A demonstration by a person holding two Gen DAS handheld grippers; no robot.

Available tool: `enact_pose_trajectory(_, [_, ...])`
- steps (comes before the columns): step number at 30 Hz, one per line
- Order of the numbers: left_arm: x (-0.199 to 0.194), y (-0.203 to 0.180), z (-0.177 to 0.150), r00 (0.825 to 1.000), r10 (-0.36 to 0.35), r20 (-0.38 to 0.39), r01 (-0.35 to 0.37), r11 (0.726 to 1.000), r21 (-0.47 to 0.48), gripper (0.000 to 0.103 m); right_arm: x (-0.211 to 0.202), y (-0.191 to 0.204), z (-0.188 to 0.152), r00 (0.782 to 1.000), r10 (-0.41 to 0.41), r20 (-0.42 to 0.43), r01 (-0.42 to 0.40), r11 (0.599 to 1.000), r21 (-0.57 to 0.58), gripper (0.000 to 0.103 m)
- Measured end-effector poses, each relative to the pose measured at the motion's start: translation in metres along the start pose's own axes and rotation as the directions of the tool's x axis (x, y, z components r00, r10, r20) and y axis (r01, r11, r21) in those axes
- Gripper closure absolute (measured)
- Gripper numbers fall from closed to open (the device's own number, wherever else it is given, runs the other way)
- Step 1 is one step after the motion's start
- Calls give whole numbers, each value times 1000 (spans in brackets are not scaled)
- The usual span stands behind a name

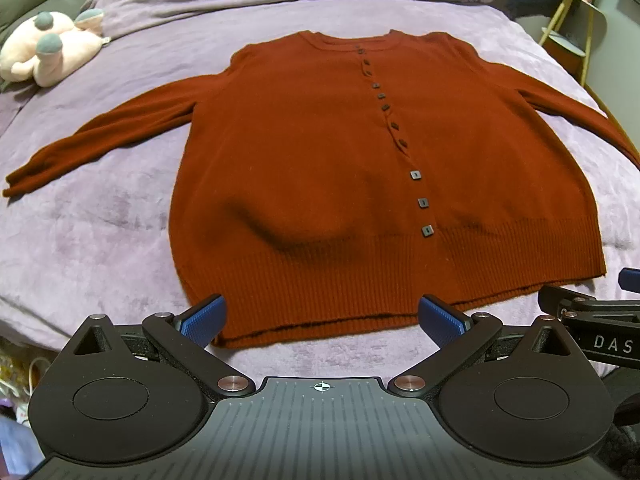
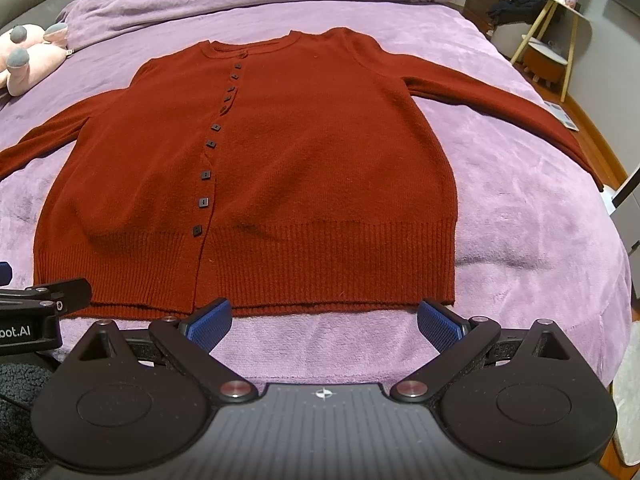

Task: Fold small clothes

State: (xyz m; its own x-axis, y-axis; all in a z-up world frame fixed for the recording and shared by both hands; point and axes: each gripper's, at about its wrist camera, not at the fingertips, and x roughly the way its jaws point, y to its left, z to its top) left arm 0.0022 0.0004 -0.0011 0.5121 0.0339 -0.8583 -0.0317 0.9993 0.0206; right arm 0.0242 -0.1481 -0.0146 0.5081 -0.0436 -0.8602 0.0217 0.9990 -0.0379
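Left claw (image 1: 321, 322): spread wide, nothing between the blue pads (image 1: 202, 320), hovering just off the near hem of the cardigan (image 1: 320, 168). Its left pad sits at the hem's left corner, its right pad over the hem further along

Ahead of the left claw: rust-red cardigan laid flat, front up, on the purple bed cover (image 1: 100, 220), buttoned down the placket with small dark square buttons (image 1: 416, 175). The button line runs ahead and right of this claw's centre. Left sleeve (image 1: 100, 136) stretched out far left of the claw, cuff on the cover. Pink plush toy (image 1: 48, 52) far ahead-left, well apart from the sleeve

Right claw (image 2: 324, 322): also released, pads apart, empty. It sits just short of the hem, both pads near the hem edge, right pad close to the hem's right corner; contact cannot be told. Button line is ahead-left of this claw. Right sleeve (image 2: 500, 100) runs out ahead-right towards the bed edge

The two claws are side by side; each shows at the edge of the other's view. Far ahead-right of the right claw: small side stand with wooden legs (image 2: 552, 28), off the bed
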Motion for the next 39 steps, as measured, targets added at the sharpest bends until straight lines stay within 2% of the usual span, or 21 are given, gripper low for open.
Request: enact_pose_trajectory(39, [3, 0, -2, 1000, 2, -11, -2, 1000, -1, 0, 2, -4, -3, 1000, -9, -6, 10, 1000, 12, 4])
